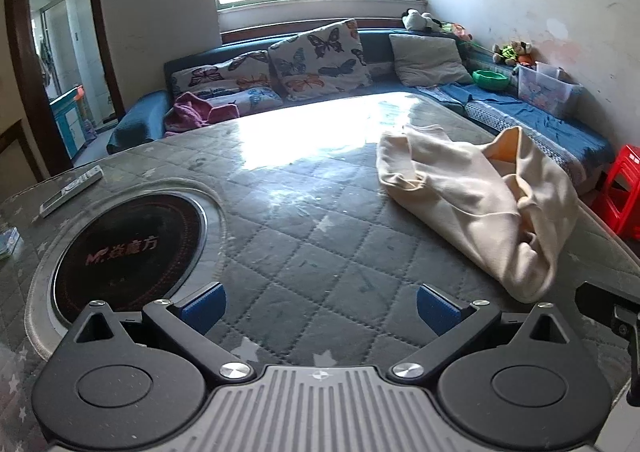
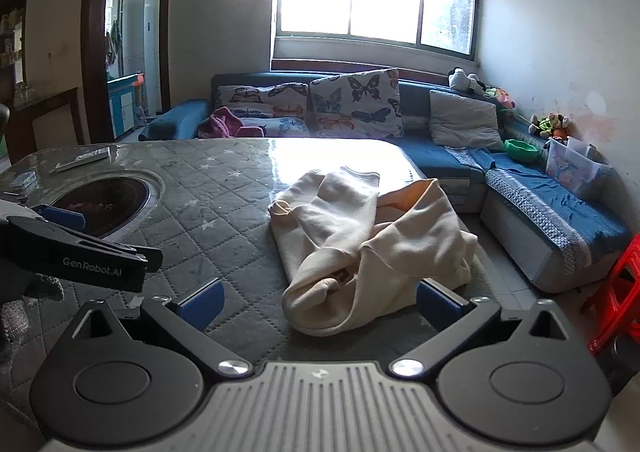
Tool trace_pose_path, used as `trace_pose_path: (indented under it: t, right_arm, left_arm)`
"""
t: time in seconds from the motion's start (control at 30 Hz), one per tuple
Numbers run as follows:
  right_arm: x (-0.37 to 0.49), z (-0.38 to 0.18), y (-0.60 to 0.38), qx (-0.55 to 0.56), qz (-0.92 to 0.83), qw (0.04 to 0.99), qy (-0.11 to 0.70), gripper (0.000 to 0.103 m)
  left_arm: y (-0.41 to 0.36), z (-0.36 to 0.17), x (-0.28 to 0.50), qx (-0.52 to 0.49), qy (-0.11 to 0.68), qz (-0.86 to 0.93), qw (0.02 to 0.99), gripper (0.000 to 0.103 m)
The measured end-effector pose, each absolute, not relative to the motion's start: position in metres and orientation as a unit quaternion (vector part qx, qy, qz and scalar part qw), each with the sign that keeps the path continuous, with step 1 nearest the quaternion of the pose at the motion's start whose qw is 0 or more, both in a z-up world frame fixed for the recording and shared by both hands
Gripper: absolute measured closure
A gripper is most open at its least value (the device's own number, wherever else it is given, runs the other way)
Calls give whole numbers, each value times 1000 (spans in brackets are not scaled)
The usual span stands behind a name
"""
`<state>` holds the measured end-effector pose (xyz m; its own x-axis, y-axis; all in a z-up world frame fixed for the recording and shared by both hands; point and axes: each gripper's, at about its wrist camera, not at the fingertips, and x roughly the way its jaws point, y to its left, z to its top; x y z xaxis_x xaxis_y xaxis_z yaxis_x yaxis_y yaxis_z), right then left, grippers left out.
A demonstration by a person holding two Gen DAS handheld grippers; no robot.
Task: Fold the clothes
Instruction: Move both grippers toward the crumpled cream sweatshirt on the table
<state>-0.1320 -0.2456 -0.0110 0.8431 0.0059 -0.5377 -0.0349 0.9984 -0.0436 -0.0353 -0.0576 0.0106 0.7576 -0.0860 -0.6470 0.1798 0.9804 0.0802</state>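
A cream garment point(image 1: 480, 195) lies crumpled on the right side of the grey quilted table point(image 1: 304, 219), with a pale orange lining showing at its far end. My left gripper point(image 1: 320, 310) is open over bare tabletop, the cloth ahead and to its right. In the right wrist view the same cream garment point(image 2: 368, 244) lies bunched just ahead of my right gripper point(image 2: 318, 304), which is open, the near folds lying between its blue pads point(image 2: 202, 306). The left gripper's black body point(image 2: 80, 252) shows at the left of that view.
A round black cooktop point(image 1: 128, 248) is set into the table at the left, with a remote point(image 1: 72, 191) beyond it. A blue corner sofa point(image 2: 540, 203) with butterfly cushions wraps the far and right sides. A red stool point(image 2: 616, 292) stands at the right.
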Motion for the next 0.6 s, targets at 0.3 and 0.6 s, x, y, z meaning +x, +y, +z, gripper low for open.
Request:
trace_pose_path:
  t: [0.3,0.6]
  right_arm:
    - [-134,-11,-249,-16,8,958,286,0]
    - [-130,-13,-254,-7,4,956,295,0]
  left_arm:
    - [-70,17,-33,77,342,-84,933,0]
    - [-79,19,-26,84,349,-96,928,0]
